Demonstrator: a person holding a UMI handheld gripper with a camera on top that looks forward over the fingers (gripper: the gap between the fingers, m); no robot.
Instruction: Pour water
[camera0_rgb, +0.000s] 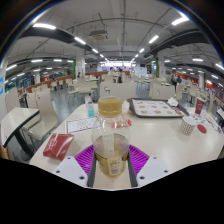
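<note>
A clear plastic bottle (111, 135) holding yellowish liquid stands upright between my fingers, its cap towards the far tables. The purple pads (84, 158) flank it on both sides, and the grey fingers press against its lower body with no gap showing. My gripper (111, 172) is shut on the bottle over the near edge of a white table (165, 142). A white paper cup (189, 124) stands to the right, beyond the fingers.
A red packet (58, 146) lies left of the fingers. A sheet of paper (80, 126) lies beyond it. A tray with printed pictures (157, 107) sits at the far right, a red cup (199, 107) beside it. Other tables and chairs fill the hall behind.
</note>
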